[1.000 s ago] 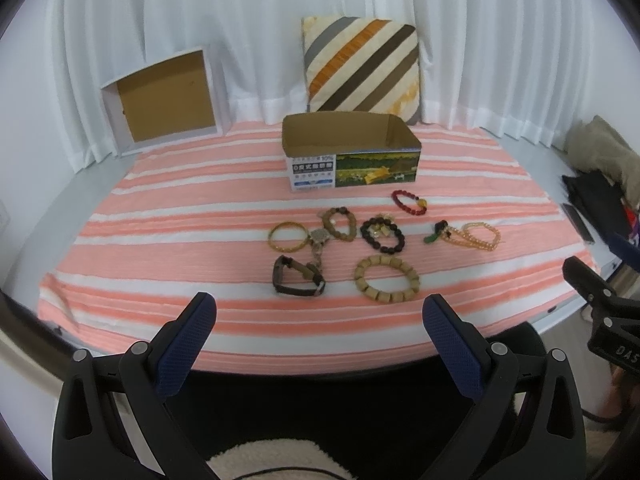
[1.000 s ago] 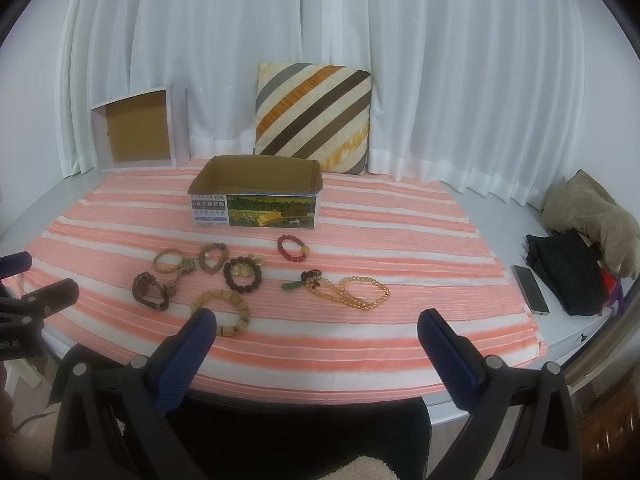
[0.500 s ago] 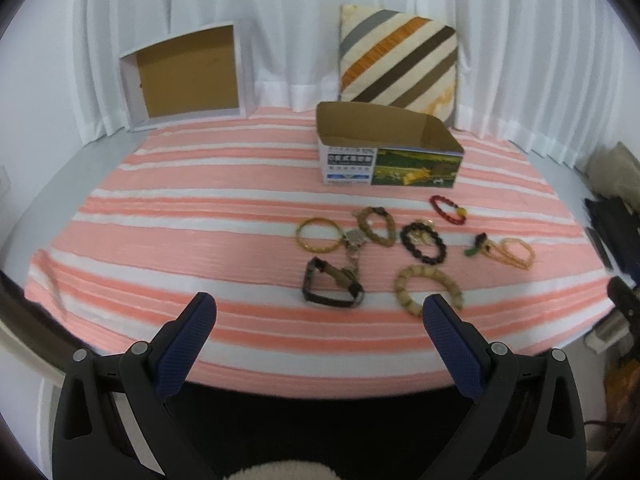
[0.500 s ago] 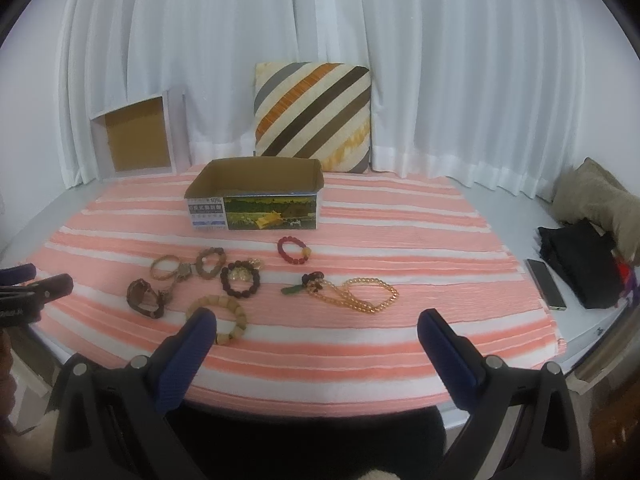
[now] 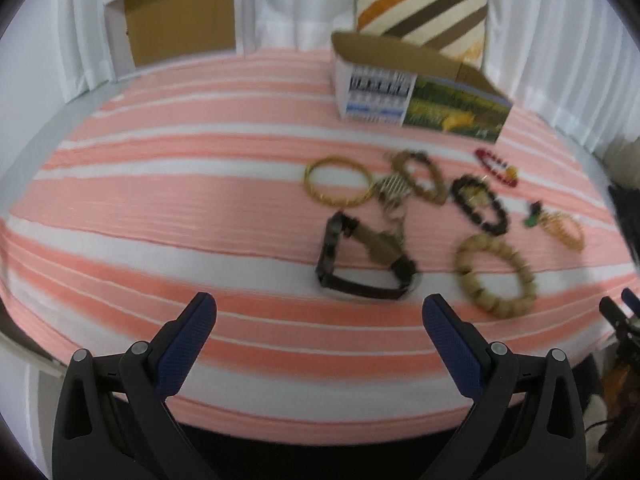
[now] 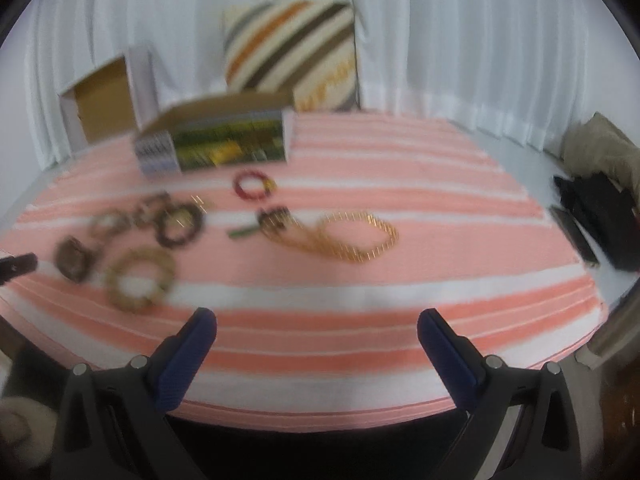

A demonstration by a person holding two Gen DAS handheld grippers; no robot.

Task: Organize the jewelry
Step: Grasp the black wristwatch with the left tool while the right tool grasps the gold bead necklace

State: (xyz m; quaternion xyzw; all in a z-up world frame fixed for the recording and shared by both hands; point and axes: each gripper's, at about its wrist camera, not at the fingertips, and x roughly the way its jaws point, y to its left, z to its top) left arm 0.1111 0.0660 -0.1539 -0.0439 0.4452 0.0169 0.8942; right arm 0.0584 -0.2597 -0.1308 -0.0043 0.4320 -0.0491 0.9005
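Observation:
Several pieces of jewelry lie on a pink-and-white striped cloth (image 5: 180, 184). In the left wrist view a dark watch (image 5: 360, 260) lies just ahead of my open, empty left gripper (image 5: 320, 320), with a gold bangle (image 5: 336, 180), a wooden bead bracelet (image 5: 496, 276), a black bead bracelet (image 5: 480, 204) and a red bracelet (image 5: 496, 162) beyond. An open cardboard box (image 5: 416, 88) stands behind them. My right gripper (image 6: 316, 324) is open and empty over the cloth's front edge, short of a gold chain necklace (image 6: 348, 236) and the red bracelet (image 6: 254, 184). The box (image 6: 216, 140) is at back left.
A striped cushion (image 5: 420, 8) leans on the white curtain behind the box. An empty box lid (image 5: 176, 16) stands at back left. Dark clothes and a phone (image 6: 576, 236) lie off the cloth at the right. The left gripper's tip (image 6: 16, 266) shows at the left edge.
Both grippers have moved forward and lower toward the cloth. The jewelry looks larger and closer in both views. Nothing was picked up.

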